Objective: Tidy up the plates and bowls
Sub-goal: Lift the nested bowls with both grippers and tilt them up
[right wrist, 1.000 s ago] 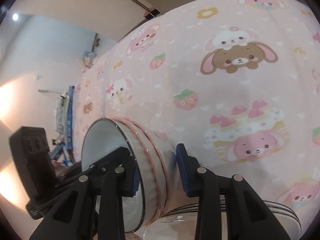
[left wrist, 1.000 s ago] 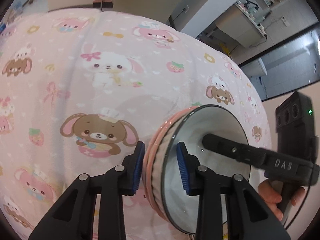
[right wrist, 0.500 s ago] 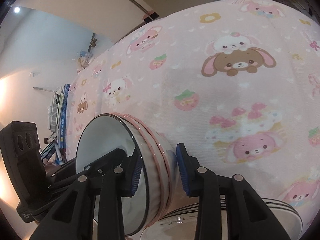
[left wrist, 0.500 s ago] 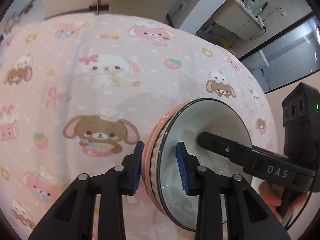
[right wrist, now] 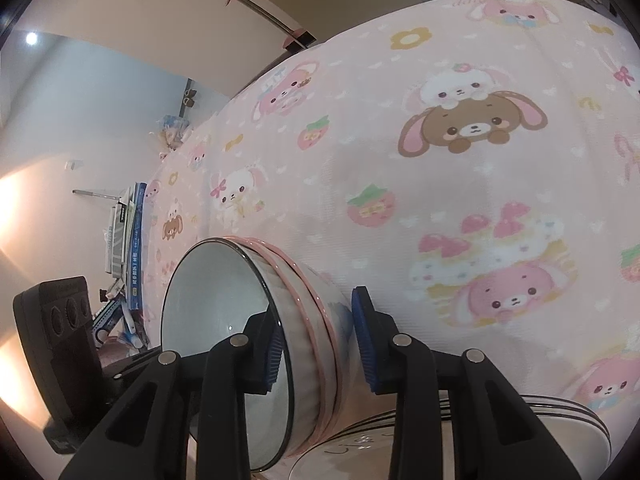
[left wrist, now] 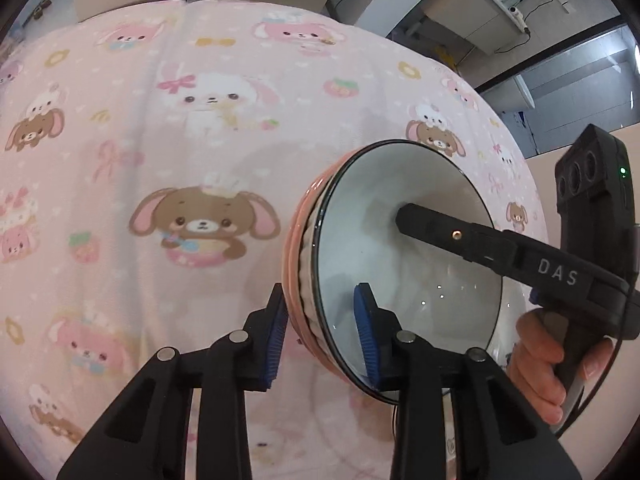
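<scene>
A stack of nested bowls, pink-rimmed with a white dark-rimmed bowl innermost, hangs tilted on its side above the pink cartoon tablecloth. My left gripper is shut on the stack's near wall, one pad outside and one inside. My right gripper is shut on the stack from the opposite side; one of its fingers reaches into the bowl. A stack of white plates with dark rim lines lies just below the bowls at the bottom of the right wrist view.
The tablecloth covers the whole table. Books and clutter stand beyond the table's far left edge in the right wrist view. Cabinets and a counter lie beyond the table in the left wrist view.
The bowl stack, held by both grippers, has risen slightly and tipped, and its opening faces the left camera more. Both grips are unchanged.
</scene>
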`<state>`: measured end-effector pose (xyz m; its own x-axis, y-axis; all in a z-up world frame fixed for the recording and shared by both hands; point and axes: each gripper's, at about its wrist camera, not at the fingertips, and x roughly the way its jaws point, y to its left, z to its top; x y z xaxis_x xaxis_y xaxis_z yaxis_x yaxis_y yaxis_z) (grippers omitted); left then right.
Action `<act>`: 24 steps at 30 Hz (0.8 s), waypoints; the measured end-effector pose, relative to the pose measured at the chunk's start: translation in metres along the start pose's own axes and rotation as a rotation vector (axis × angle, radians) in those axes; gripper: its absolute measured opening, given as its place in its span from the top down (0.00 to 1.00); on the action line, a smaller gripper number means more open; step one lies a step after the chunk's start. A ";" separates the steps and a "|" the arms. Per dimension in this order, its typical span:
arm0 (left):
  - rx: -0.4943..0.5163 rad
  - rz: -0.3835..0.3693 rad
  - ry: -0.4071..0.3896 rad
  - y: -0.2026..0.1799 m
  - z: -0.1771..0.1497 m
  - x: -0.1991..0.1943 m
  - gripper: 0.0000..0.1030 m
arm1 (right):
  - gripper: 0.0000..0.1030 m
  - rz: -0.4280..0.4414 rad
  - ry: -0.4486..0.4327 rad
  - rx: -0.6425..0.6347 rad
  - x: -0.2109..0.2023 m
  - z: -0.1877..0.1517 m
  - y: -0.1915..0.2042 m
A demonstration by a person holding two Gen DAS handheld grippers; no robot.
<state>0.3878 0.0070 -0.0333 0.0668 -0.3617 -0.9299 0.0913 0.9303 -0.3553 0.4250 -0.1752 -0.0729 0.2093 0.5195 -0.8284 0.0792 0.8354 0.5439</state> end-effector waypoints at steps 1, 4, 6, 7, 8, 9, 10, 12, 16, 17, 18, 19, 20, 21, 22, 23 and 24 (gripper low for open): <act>0.002 0.010 -0.002 -0.001 -0.002 0.000 0.69 | 0.67 0.004 0.008 -0.008 0.002 0.000 0.002; -0.047 0.008 -0.056 0.001 -0.007 0.000 0.71 | 0.67 -0.027 0.001 -0.066 0.005 -0.003 0.011; -0.124 -0.020 -0.082 0.009 -0.009 -0.001 0.74 | 0.67 -0.019 -0.004 -0.053 0.004 -0.003 0.009; -0.135 -0.022 -0.087 0.010 -0.010 -0.001 0.74 | 0.67 -0.008 0.003 -0.039 0.004 -0.002 0.006; -0.123 -0.013 -0.092 0.008 -0.011 -0.001 0.75 | 0.68 0.004 0.008 -0.024 0.003 -0.001 0.004; -0.105 0.005 -0.097 0.004 -0.012 -0.002 0.75 | 0.68 0.012 0.012 -0.016 0.002 -0.001 0.002; -0.096 0.018 -0.099 0.001 -0.012 -0.003 0.75 | 0.68 0.012 0.012 -0.014 0.002 -0.001 0.001; -0.093 0.041 -0.096 -0.001 -0.015 -0.005 0.76 | 0.68 0.014 0.009 -0.010 0.001 -0.001 0.002; -0.107 0.026 -0.102 0.006 -0.015 -0.011 0.80 | 0.68 0.036 0.012 0.013 -0.001 -0.002 0.003; -0.116 0.018 -0.101 0.010 -0.015 -0.012 0.80 | 0.68 0.035 0.008 0.012 -0.003 -0.003 0.005; -0.123 0.014 -0.102 0.013 -0.015 -0.013 0.80 | 0.68 0.029 -0.001 -0.005 -0.004 -0.004 0.008; -0.124 0.015 -0.106 0.013 -0.014 -0.014 0.80 | 0.68 0.024 -0.010 -0.023 -0.006 -0.005 0.013; -0.119 0.021 -0.113 0.013 -0.015 -0.016 0.80 | 0.68 0.020 -0.015 -0.034 -0.007 -0.006 0.015; -0.115 0.029 -0.121 0.012 -0.016 -0.018 0.80 | 0.68 0.020 -0.019 -0.041 -0.009 -0.008 0.018; -0.110 0.037 -0.128 0.011 -0.016 -0.020 0.80 | 0.68 0.023 -0.019 -0.040 -0.009 -0.009 0.019; -0.104 0.043 -0.134 0.011 -0.018 -0.023 0.80 | 0.68 0.024 -0.020 -0.043 -0.010 -0.010 0.021; -0.099 0.045 -0.139 0.010 -0.019 -0.025 0.80 | 0.68 0.023 -0.025 -0.054 -0.011 -0.011 0.025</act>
<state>0.3678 0.0267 -0.0153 0.2060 -0.3177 -0.9255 -0.0127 0.9449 -0.3272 0.4137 -0.1581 -0.0521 0.2344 0.5345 -0.8120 0.0213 0.8322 0.5540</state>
